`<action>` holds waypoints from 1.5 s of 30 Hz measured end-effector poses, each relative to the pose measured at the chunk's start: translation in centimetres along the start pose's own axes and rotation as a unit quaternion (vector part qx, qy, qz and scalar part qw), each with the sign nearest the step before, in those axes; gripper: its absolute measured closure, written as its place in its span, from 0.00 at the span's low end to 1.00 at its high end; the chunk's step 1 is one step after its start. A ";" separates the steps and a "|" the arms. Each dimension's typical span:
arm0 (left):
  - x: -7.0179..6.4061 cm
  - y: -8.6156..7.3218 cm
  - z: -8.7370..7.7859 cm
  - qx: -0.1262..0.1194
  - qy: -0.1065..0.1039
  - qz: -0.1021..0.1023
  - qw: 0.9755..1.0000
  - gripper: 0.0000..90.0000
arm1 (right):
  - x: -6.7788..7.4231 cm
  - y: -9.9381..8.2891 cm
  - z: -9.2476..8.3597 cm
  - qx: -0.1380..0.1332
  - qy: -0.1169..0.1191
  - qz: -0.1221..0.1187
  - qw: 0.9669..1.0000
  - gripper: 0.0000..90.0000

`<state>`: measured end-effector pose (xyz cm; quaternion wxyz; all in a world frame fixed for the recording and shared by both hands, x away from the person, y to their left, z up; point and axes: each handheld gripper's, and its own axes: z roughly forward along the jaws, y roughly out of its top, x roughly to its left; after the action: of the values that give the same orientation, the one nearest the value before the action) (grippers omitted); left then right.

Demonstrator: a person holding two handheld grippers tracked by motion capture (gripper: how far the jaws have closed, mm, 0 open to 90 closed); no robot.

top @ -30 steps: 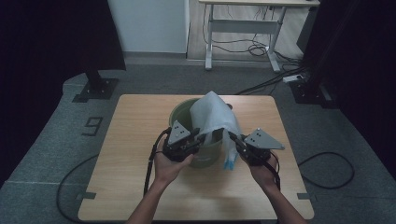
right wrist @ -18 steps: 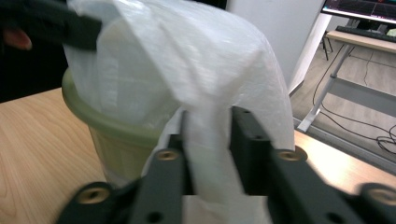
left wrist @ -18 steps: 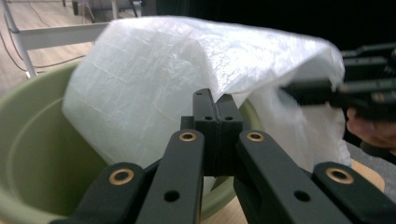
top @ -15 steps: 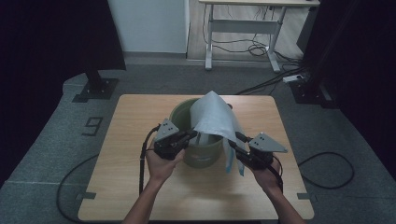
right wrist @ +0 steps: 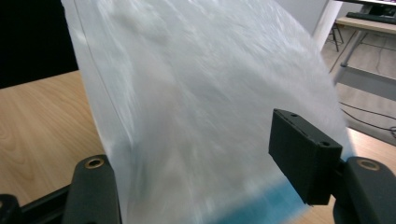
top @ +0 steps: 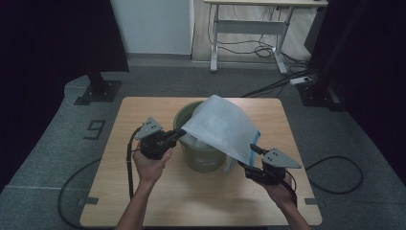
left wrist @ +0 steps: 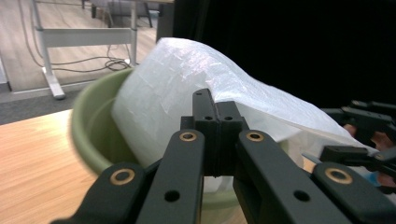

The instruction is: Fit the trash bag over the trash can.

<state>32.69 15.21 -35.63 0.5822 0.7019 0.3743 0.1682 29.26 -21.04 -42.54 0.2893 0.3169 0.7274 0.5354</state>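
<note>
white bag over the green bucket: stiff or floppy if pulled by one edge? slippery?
Probably floppy: the white bag drapes over the green bucket and sags toward the right gripper. Likely light: thin, translucent film, creased where the left gripper pinches it. Possibly slippery, given its glossy surface; the right gripper's fingers have just been opening around it.

The white bag (top: 222, 125) drapes over the green bucket (top: 201, 155), blocking its mouth from above and from the right. Bare surface (top: 143, 201) lies open in front and to the left.
</note>
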 end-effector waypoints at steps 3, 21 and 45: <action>0.9 0.0 -0.8 -0.003 0.006 -0.007 1.000 1.00 | -0.4 -0.5 -0.2 -0.008 0.010 0.012 1.000 0.35; 6.2 0.2 -2.9 -0.006 0.050 -0.051 0.997 1.00 | -3.6 -2.7 -0.1 0.016 -0.033 0.022 0.999 0.34; 7.6 0.6 -1.0 0.005 0.040 -0.057 0.998 1.00 | -8.7 -1.4 4.5 -0.033 -0.035 0.011 0.999 0.78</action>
<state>37.32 21.35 -36.29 0.5721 0.6749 0.4376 0.1603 37.95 -25.39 -44.37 0.3193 0.3331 0.6952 0.5511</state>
